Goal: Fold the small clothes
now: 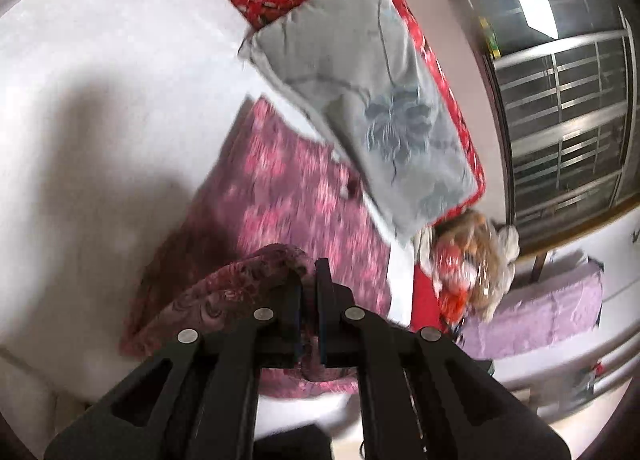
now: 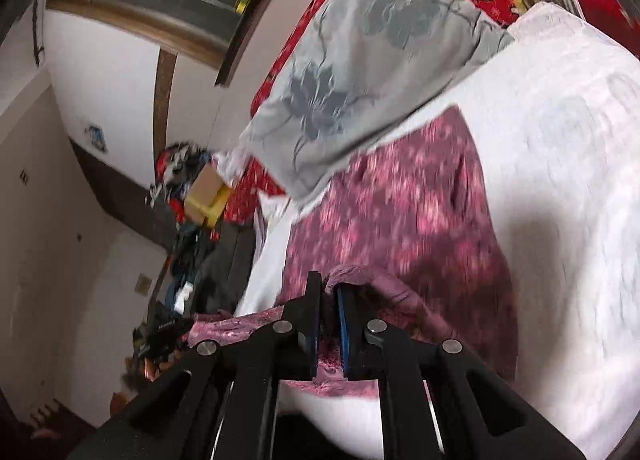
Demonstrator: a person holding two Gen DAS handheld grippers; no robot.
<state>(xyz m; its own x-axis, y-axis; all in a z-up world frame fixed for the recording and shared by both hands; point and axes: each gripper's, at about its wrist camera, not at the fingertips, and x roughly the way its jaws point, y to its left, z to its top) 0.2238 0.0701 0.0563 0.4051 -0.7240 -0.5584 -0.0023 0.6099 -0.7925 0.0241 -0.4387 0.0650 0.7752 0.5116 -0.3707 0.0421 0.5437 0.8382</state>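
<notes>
Plainly, both grippers pinch the near hem of the pink floral garment (image 1: 280, 195); the left gripper (image 1: 308, 276) and right gripper (image 2: 329, 288) are nearly closed on raised fabric; the rest lies ahead on the white bedsheet (image 1: 100, 99), running lengthwise toward the grey floral pillow (image 1: 372, 99).

We find no text, label, brand or number that can be read in either wrist view. Both pictures are blurred, and we see only floral and speckled patterns on the fabrics, no lettering.
</notes>
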